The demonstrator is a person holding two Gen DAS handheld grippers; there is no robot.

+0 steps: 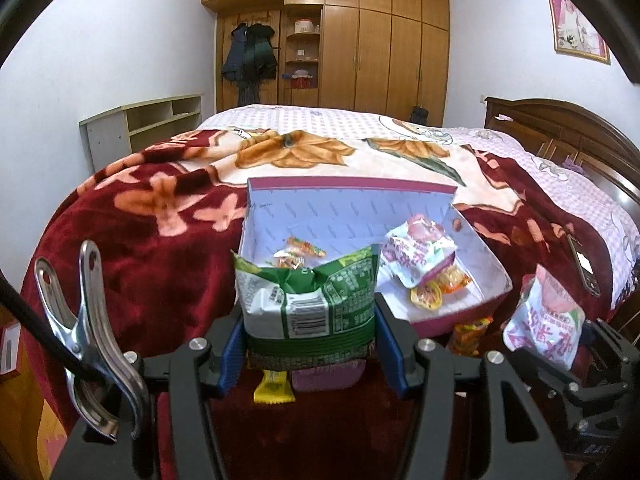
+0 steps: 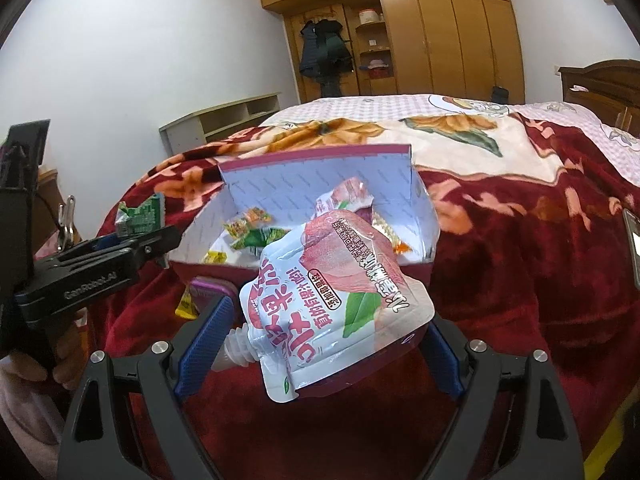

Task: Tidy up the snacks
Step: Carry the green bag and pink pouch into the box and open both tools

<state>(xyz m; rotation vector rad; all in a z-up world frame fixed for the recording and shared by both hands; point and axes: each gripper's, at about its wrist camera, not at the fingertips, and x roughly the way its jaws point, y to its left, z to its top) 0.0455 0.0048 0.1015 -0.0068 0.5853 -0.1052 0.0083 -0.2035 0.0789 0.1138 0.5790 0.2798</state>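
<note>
On the bed (image 1: 160, 240), in the left wrist view, a red floral blanket carries an open box (image 1: 492, 280) with white inner walls and a pink rim. The left gripper (image 1: 312, 344) has its blue-padded fingers (image 1: 230, 360) clamped on the lower part of a green and white snack bag (image 1: 308, 300), held upright in front of the box. Inside the box lie a pink and white pouch (image 1: 416, 252) and several small orange and yellow sweets (image 1: 426, 296). A yellow packet (image 1: 272, 390) and a purple packet (image 1: 324, 376) lie on the blanket just below the bag. At the right edge a second pink pouch (image 1: 544, 320) shows beside the box.

In the right wrist view, the right gripper (image 2: 320, 344) holds a pink and white spouted pouch (image 2: 336, 300) upside down, its fingers (image 2: 204, 348) set wide and pressing its sides. The pouch hangs in front of the box (image 2: 424, 216). At the left, the left gripper (image 2: 140, 240) carries the green bag (image 2: 140, 216) near the box's left wall.
</note>
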